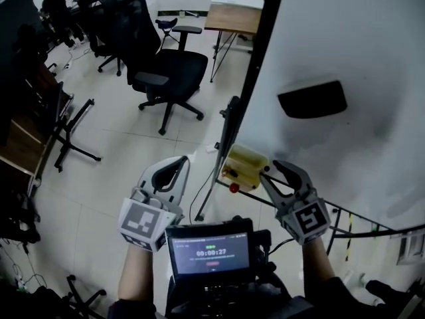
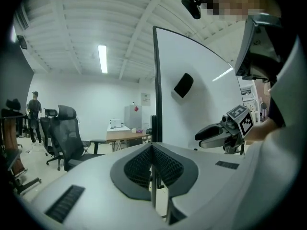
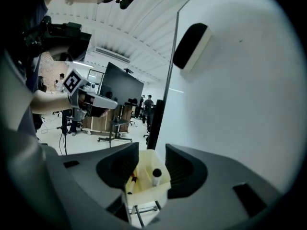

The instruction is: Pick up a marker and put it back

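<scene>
Yellow holder (image 3: 146,193) holds the marker (image 3: 156,176); the task looks done.
Right gripper (image 3: 151,152) wide and empty; left gripper (image 2: 152,147) closed, empty.

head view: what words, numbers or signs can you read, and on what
"00:00:27": timer on the screen at the person's chest.
Smaller lines above and below it: too blurred to read.
Square markers on the left gripper and right gripper: black-and-white patterns, no letters.

Open-plan office: swivel chair (image 1: 166,72), wooden desk (image 1: 232,17), whiteboard (image 1: 345,38).
</scene>
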